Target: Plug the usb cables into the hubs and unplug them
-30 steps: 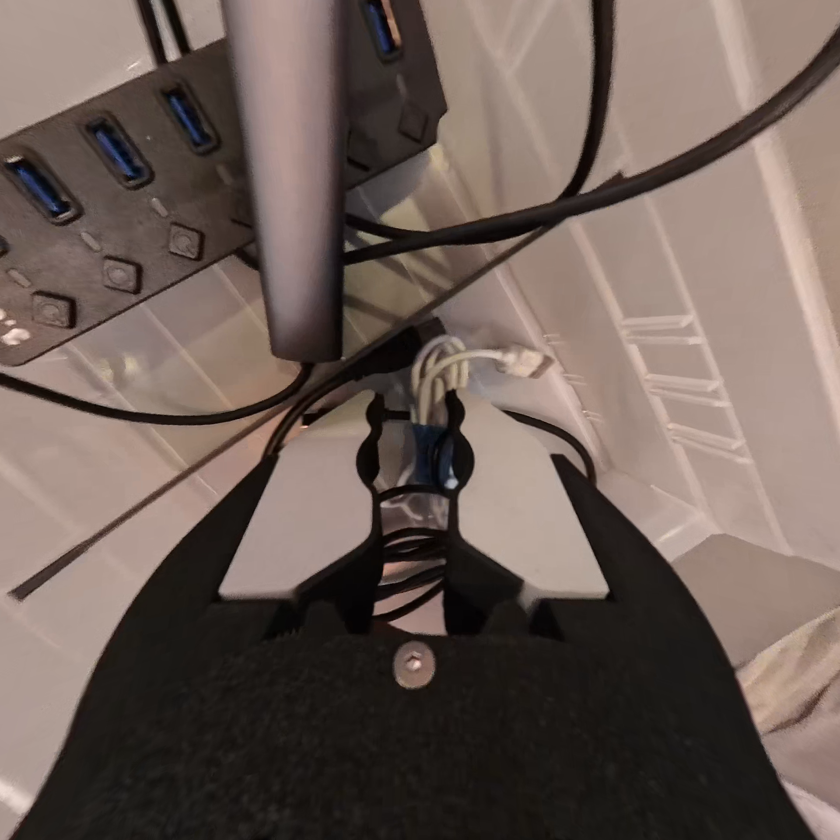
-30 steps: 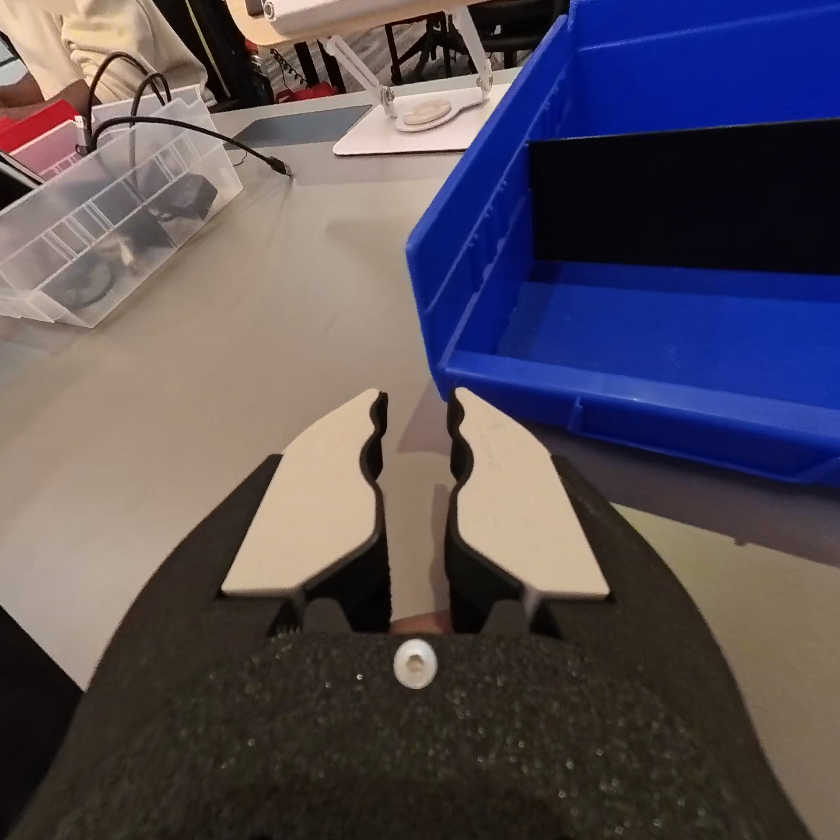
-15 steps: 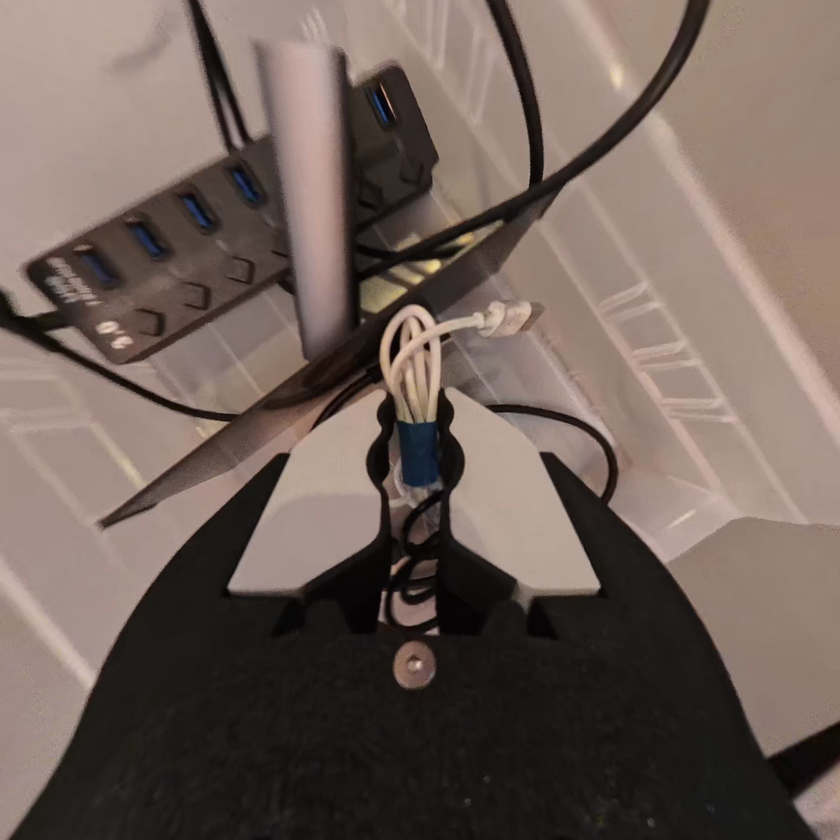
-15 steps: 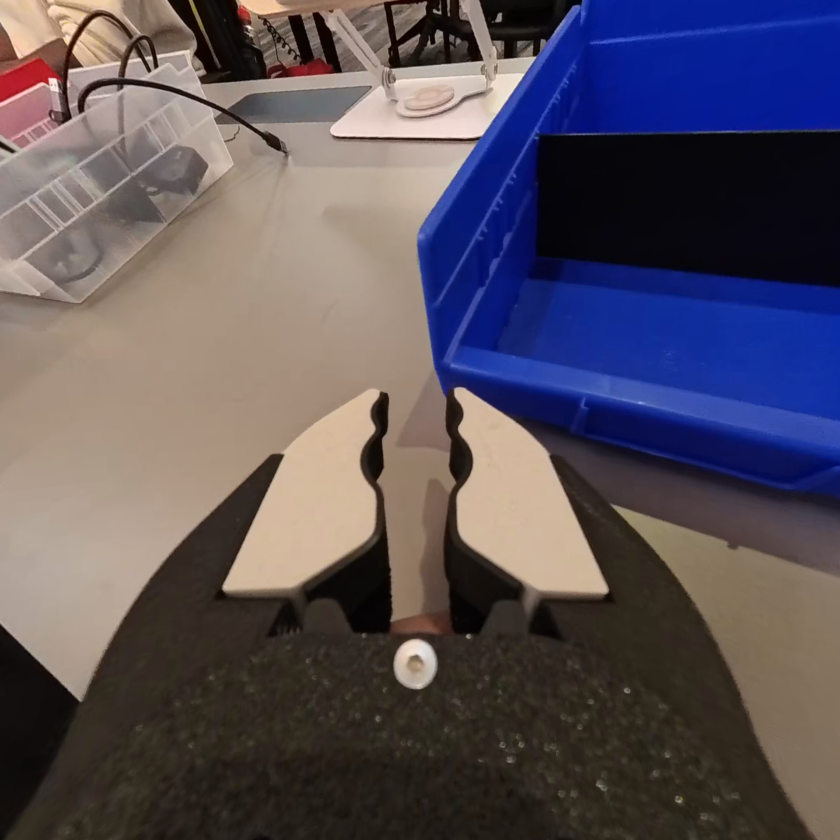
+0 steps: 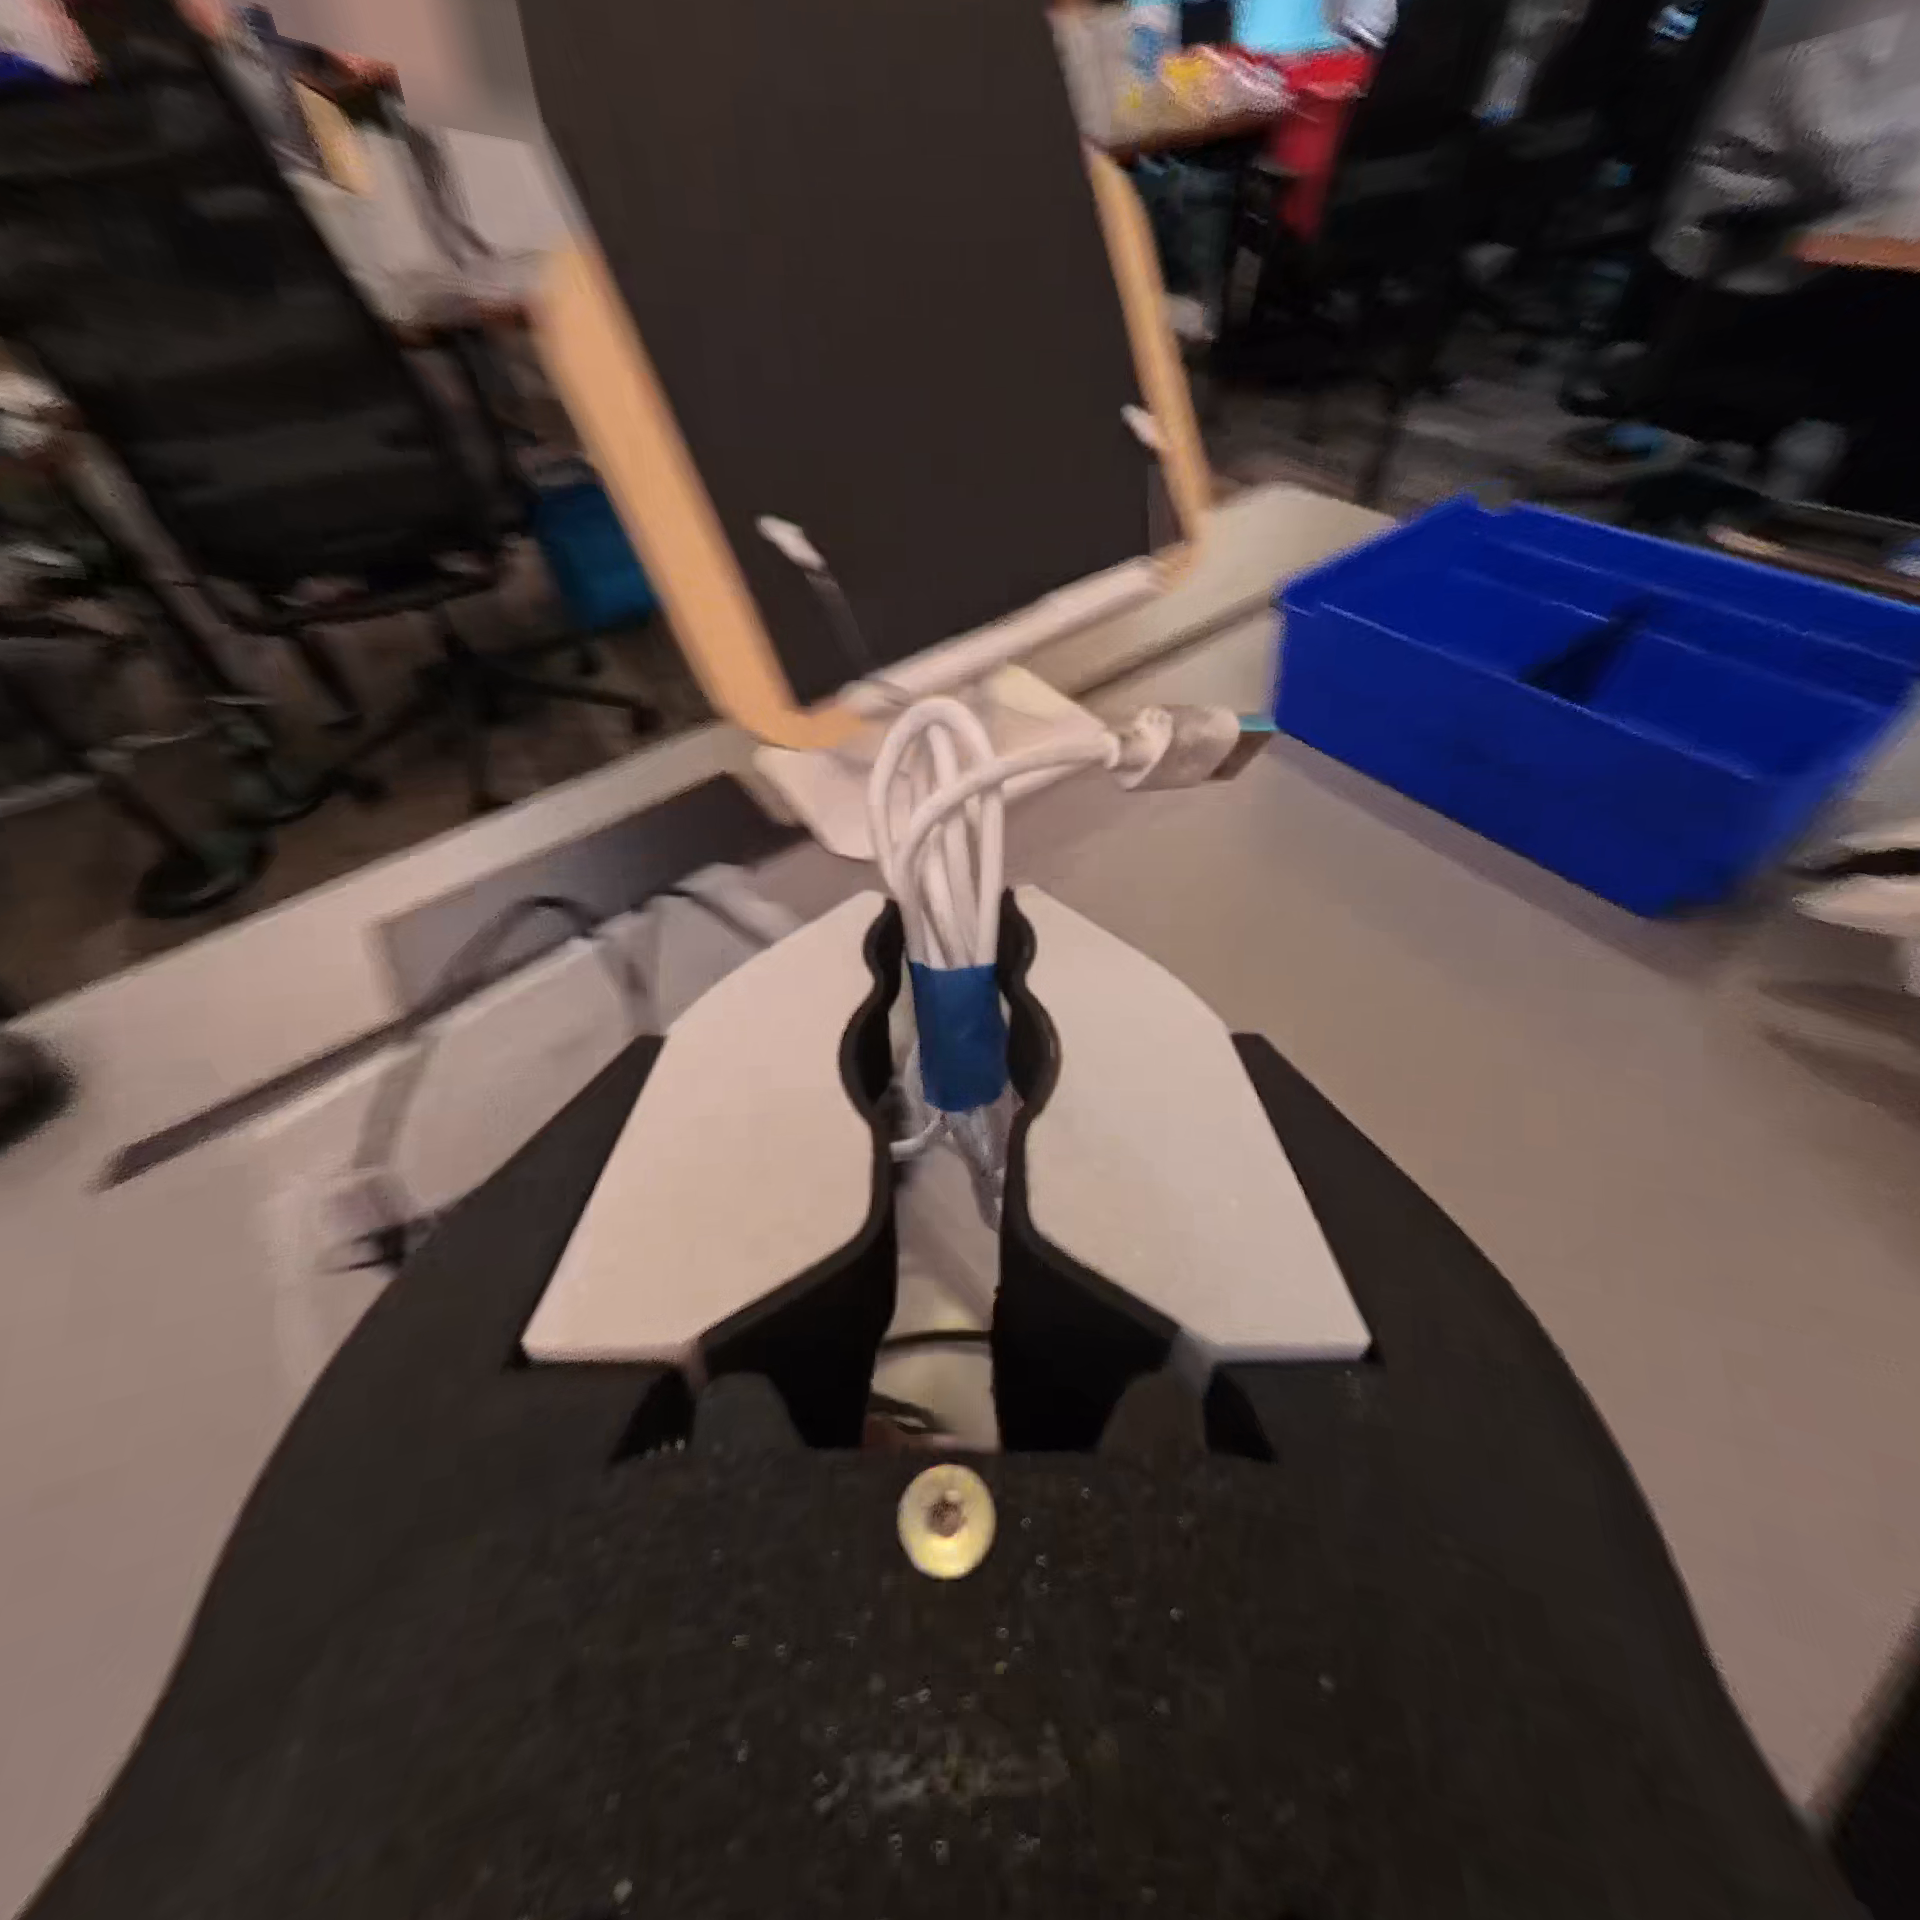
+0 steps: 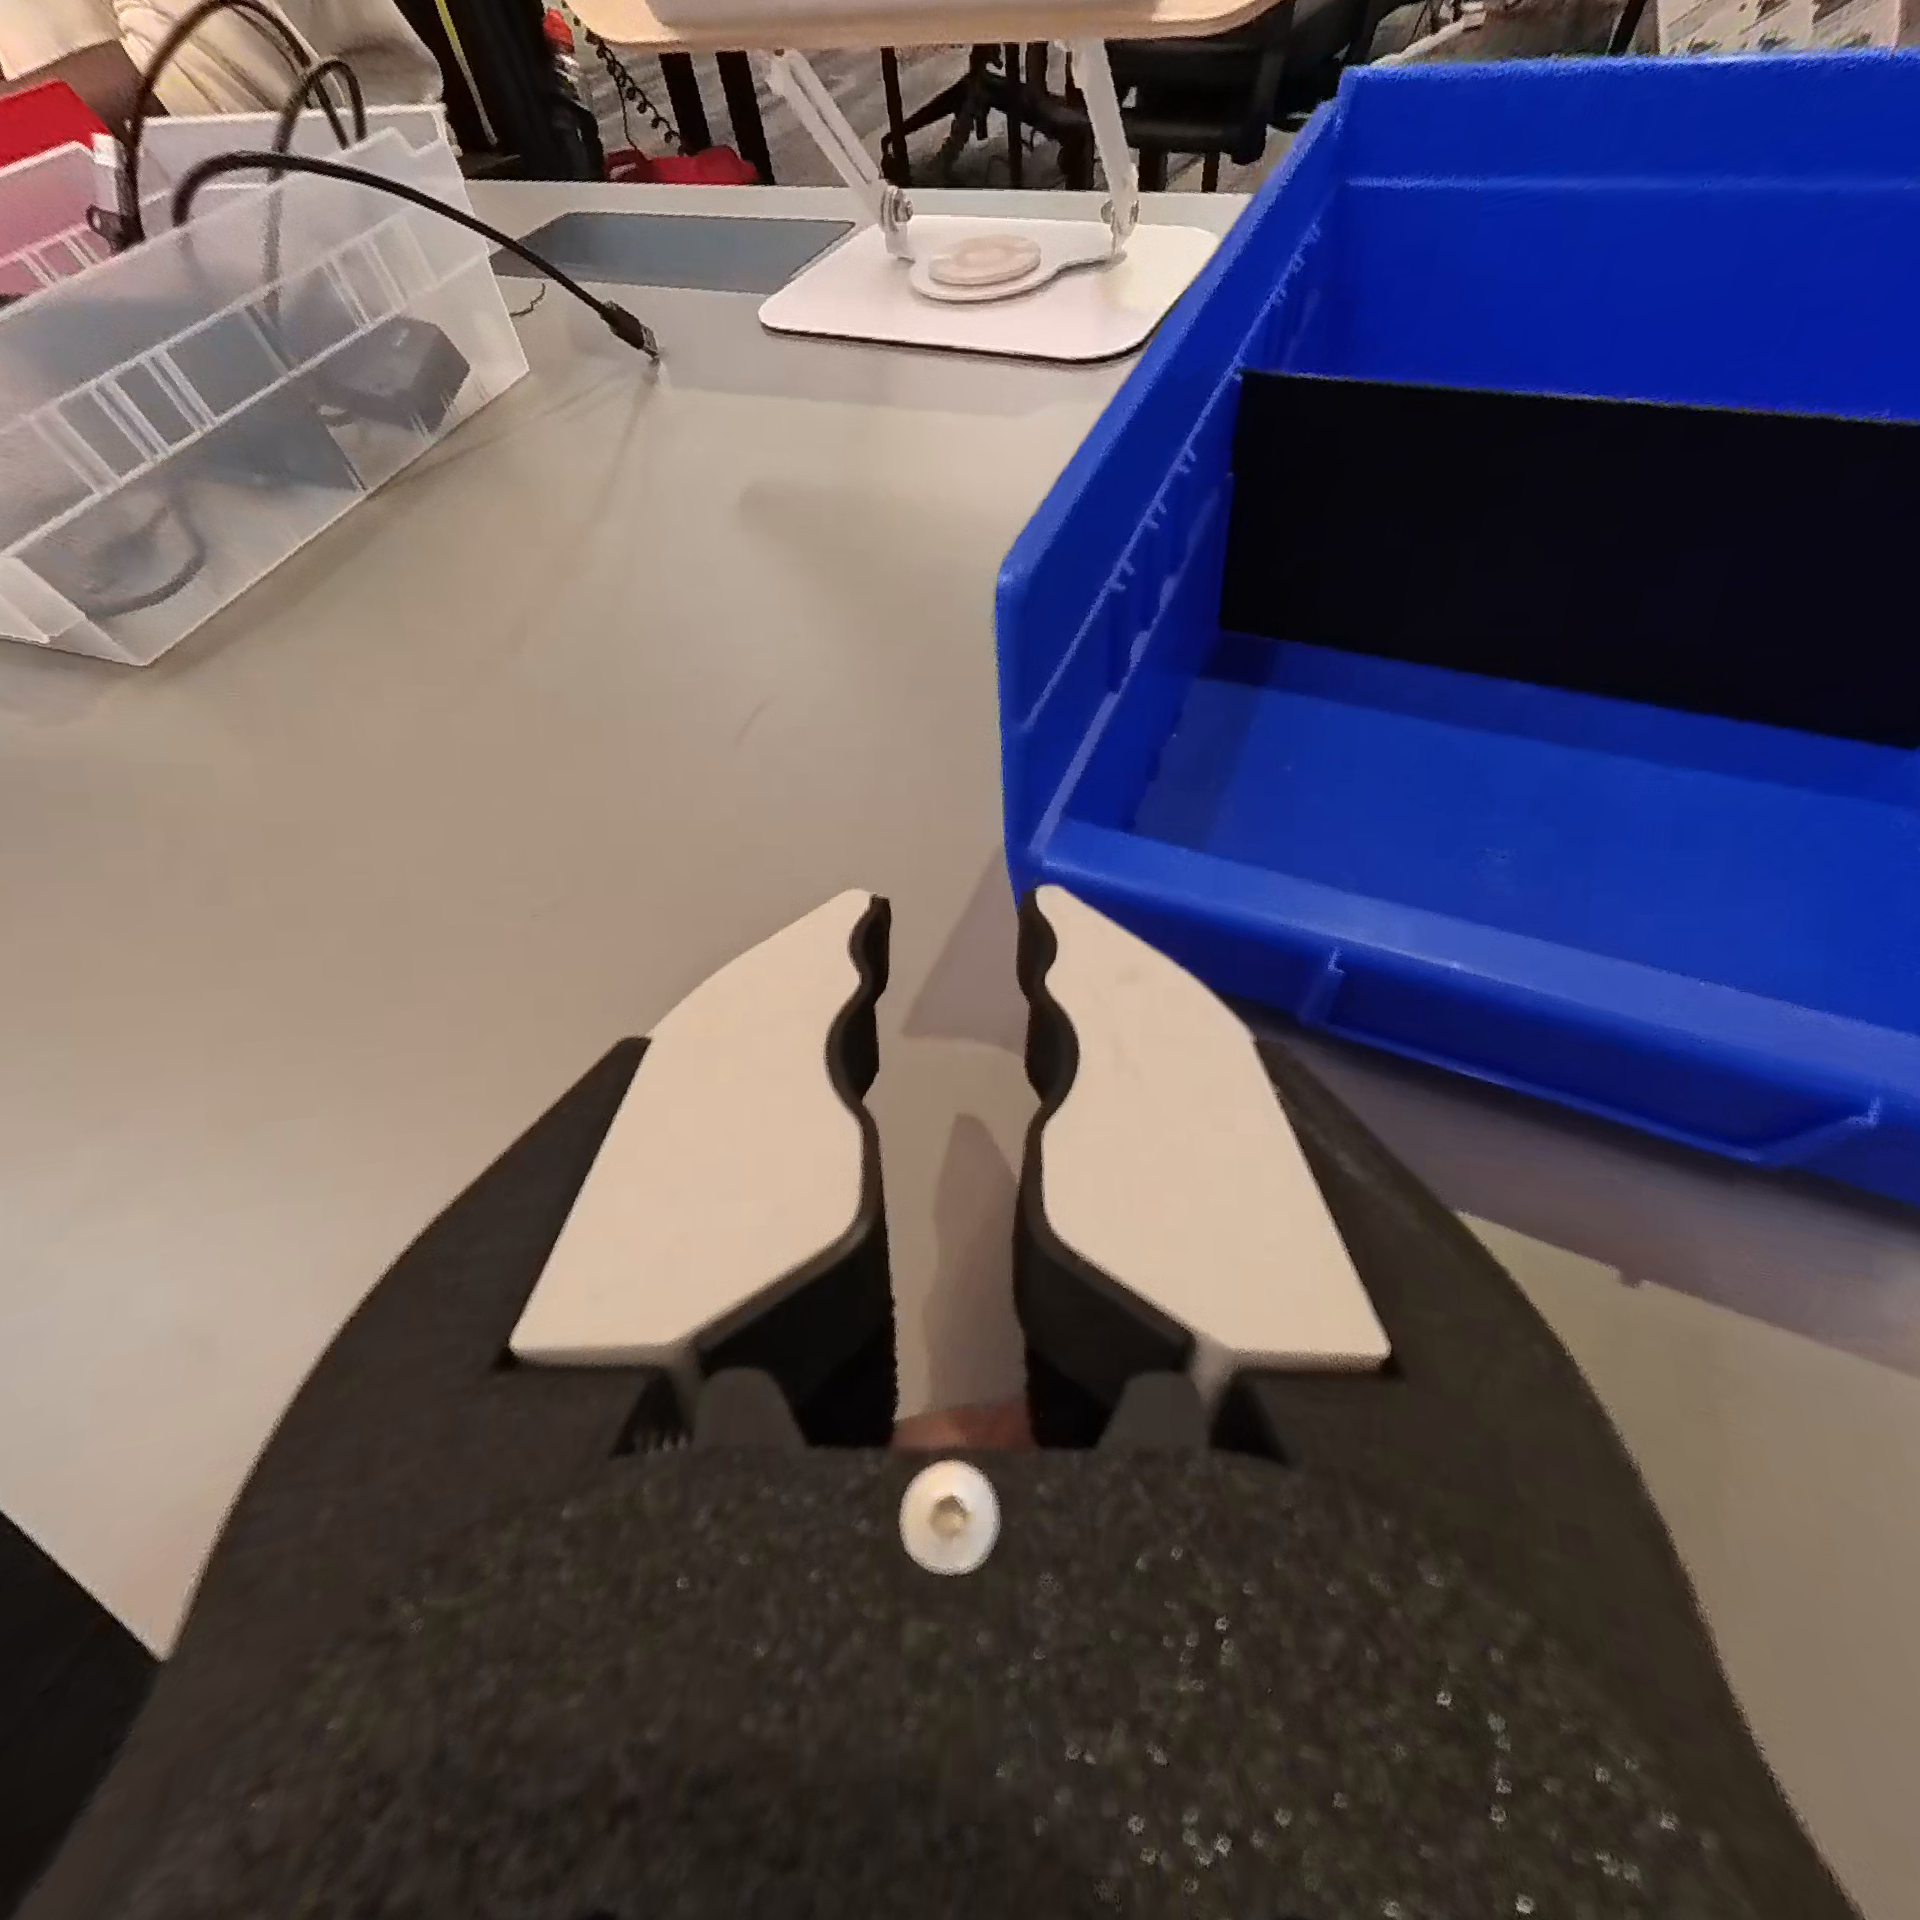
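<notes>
In the left wrist view my left gripper (image 5: 954,935) is shut on a coiled white USB cable (image 5: 940,821) bound with blue tape (image 5: 958,1034). The cable's white plug (image 5: 1184,750) sticks out to the right, above the grey table (image 5: 1351,1039). In the right wrist view my right gripper (image 6: 954,920) is open and empty, low over the table (image 6: 468,831), just left of the blue bin (image 6: 1507,966). The hubs lie in a clear plastic box (image 6: 208,416) at the far left, with black cables (image 6: 447,213) hanging out of it.
A white stand (image 6: 987,301) with a tan-edged dark board (image 5: 831,312) stands at the back of the table. The blue bin (image 5: 1600,707) has a black divider (image 6: 1558,540). Chairs and desks stand beyond the table.
My left gripper has lifted the white cable bundle out of the clear box with the hub and swung up to face the table and the blue bin. My right gripper has barely moved.
</notes>
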Available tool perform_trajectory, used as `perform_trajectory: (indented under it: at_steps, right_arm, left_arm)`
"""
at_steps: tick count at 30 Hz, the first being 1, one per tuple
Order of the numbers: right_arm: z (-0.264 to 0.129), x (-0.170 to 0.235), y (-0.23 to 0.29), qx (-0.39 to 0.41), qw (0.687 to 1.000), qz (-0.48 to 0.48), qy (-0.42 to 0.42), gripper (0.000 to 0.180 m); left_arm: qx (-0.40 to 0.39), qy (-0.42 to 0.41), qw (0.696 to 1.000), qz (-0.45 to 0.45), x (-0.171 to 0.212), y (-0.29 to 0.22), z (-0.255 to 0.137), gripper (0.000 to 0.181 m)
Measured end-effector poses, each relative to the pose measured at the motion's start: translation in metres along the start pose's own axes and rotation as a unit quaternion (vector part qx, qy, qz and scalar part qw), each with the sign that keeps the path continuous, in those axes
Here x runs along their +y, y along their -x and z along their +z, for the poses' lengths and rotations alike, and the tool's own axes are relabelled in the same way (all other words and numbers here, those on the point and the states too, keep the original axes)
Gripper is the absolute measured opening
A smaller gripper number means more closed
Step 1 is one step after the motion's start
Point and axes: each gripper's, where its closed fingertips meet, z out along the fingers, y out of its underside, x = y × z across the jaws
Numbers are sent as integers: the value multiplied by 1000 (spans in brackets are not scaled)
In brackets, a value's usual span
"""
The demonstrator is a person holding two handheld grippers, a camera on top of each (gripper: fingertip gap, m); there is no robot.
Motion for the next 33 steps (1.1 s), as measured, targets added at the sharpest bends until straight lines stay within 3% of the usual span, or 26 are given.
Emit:
perform_trajectory:
  at_steps: [5, 8, 11, 14, 18, 21, 26, 29, 31, 33]
  right_arm:
    - [0, -1, 2, 0, 1000, -4, -1, 23]
    - [-1, -1, 1, 1, 1000, -8, -2, 23]
    - [-3, -2, 0, 4, 1000, -9, -5, 23]
    - [-4, -1, -2, 3, 1000, -4, -5, 22]
    - [-5, -1, -4, 3, 1000, 2, -5, 22]
    - [-5, -1, -4, 2, 1000, 3, -4, 23]
    - [-4, 1, -2, 0, 1000, 1, -2, 23]
    - [-2, 1, 2, -8, 1000, 3, 0, 23]
    - [0, 1, 5, -16, 1000, 7, 1, 23]
    - [4, -1, 9, -21, 1000, 4, 2, 23]
  left_arm:
    - [166, 178, 970, -11, 75, -157, 63, 16]
    - [273, 254, 928, -5, 126, -259, 81, 16]
    - [260, 343, 900, 65, 188, -301, 102, 16]
    - [259, 351, 898, 59, 202, -322, 112, 16]
    - [237, 341, 908, 55, 197, -312, 116, 21]
    - [250, 290, 923, 41, 164, -294, 97, 31]
    - [228, 169, 958, 50, 82, -180, 26, 30]
    - [281, 174, 931, 155, 97, -112, -7, 27]
    - [256, 201, 921, 213, 121, -59, 4, 26]
    - [259, 241, 911, 210, 142, -27, 21, 26]
